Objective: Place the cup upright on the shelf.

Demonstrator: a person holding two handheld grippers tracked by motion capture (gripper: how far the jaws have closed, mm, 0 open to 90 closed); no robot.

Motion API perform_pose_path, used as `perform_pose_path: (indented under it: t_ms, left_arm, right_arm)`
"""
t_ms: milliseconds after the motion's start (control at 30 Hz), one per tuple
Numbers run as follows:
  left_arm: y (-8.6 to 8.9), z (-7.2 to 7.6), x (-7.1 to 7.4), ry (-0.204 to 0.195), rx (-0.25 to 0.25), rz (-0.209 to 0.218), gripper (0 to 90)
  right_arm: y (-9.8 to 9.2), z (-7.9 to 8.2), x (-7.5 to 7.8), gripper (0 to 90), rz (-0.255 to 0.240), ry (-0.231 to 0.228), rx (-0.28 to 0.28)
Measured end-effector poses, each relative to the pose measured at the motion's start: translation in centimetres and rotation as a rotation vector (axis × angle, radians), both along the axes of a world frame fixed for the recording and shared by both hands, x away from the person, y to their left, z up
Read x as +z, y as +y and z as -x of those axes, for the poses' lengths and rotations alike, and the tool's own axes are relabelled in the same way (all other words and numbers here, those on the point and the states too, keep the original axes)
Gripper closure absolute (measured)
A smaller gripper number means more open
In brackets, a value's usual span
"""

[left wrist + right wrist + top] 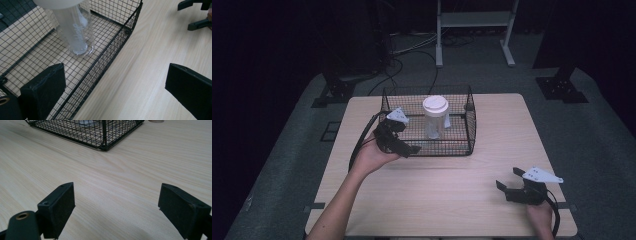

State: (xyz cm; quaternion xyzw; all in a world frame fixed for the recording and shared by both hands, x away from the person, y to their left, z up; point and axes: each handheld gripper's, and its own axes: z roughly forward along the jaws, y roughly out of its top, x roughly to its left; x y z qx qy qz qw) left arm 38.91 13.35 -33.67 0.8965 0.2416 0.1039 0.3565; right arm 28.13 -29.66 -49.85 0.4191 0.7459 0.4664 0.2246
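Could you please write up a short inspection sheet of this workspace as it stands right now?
Surface: light wooden table.
Job's things: black wire basket at the far middle; clear cup with white lid upright inside.
Clutter: nothing seen.
Grippers: left gripper open, straddling the basket's near wall; right gripper open, low over bare table.
Cables: one trails from each gripper; more on the floor behind.
Surroundings: grey floor, dark stands, white frame legs.

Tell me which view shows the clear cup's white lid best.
The high view: the whole white lid shows atop the clear cup in the wire basket. The left gripper view cuts it at the top edge; the right gripper view shows just the cup's base.
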Motion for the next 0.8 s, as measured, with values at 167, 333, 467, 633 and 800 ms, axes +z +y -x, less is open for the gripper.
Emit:
perform_pose_path:
  t_ms: [167, 333, 467, 633, 800]
  left_arm:
    - [0.1, 0.5, -0.6, 0.002, -0.006, 0.012, 2.2]
    - [0.1, 0.9, -1.4, 0.011, -0.011, 0.011, 2.2]
    - [0.2, 1.4, -1.9, 0.009, -0.016, 0.010, 2.2]
    - [0.2, 1.9, -2.7, 0.017, -0.015, 0.001, 2.2]
    - [0.2, 2.2, -3.2, 0.022, -0.019, 0.001, 2.2]
  right_arm:
    - [0.0, -0.1, 0.0, 12.9, 0.001, 0.005, -0.004]
    - [0.0, -0.1, 0.0, 12.9, 0.006, 0.007, -0.004]
    - [0.0, 0.0, 0.0, 12.9, 0.003, 0.010, -0.005]
    - [0.0, 0.0, 0.0, 12.9, 0.004, 0.010, -0.004]
    - [0.0, 0.0, 0.0, 12.9, 0.004, 0.011, -0.005]
